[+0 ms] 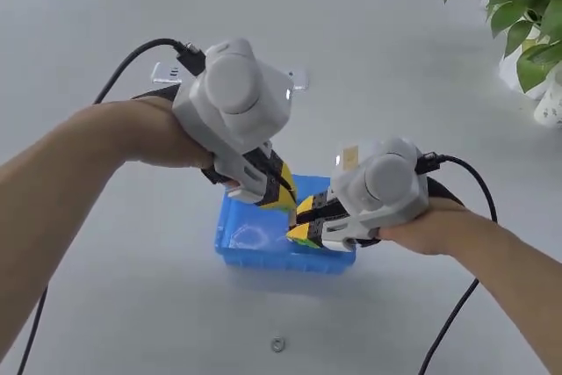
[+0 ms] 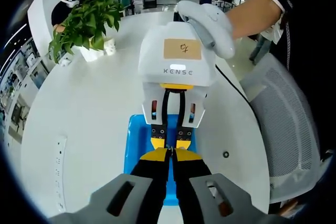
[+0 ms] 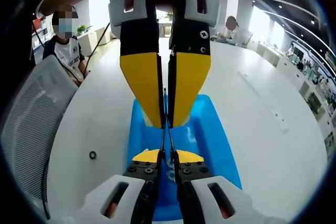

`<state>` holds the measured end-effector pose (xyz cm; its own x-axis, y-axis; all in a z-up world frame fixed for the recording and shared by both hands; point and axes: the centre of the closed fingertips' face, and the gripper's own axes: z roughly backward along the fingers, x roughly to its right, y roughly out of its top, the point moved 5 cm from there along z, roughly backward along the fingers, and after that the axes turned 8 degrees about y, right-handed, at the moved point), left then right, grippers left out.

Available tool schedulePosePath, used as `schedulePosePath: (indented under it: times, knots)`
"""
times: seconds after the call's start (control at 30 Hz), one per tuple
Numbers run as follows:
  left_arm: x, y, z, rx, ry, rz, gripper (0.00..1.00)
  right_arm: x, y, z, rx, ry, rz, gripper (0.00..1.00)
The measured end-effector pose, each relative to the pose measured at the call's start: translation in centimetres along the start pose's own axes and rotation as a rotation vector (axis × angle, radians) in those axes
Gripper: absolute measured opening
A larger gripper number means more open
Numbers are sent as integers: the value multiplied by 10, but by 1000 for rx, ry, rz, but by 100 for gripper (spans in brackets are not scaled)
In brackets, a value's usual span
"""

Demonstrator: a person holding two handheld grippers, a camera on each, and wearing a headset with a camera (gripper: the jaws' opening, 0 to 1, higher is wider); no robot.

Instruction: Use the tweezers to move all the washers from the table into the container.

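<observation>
While both grippers pinched the tweezers (image 3: 165,139) above the container (image 1: 263,256), one washer (image 1: 278,343) lay nearer on the table (image 1: 132,305).
Tip to tip, the left gripper (image 1: 286,198) and right gripper (image 1: 300,219) clamped its thin blades — the washer, a small flat metal ring, looked light, hard, slippery — best nipped across its rim.

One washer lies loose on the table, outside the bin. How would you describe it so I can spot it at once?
On the white table, find the blue container near the middle. On the bare tabletop just on the person's side of it lies the washer: a small metal ring, alone, outside the container.
</observation>
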<state>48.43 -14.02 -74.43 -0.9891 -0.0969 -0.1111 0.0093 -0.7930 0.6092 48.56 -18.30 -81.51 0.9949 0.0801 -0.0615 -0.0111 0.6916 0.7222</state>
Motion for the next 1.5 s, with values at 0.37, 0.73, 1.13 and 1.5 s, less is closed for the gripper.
schedulePosePath:
  times: [0.37, 0.73, 1.13, 1.5]
  knots:
    - [5, 11, 16, 3, 13, -15, 6, -7, 13, 12, 14, -16, 14, 11]
    - [14, 22, 32, 11, 25, -19, 6, -20, 27, 25, 20, -36, 37, 11]
    - [36, 36, 42, 19, 26, -41, 6, -41, 33, 35, 23, -51, 46, 11]
    - [58, 33, 44, 20, 14, -48, 6, -65, 32, 31, 21, -44, 46, 11]
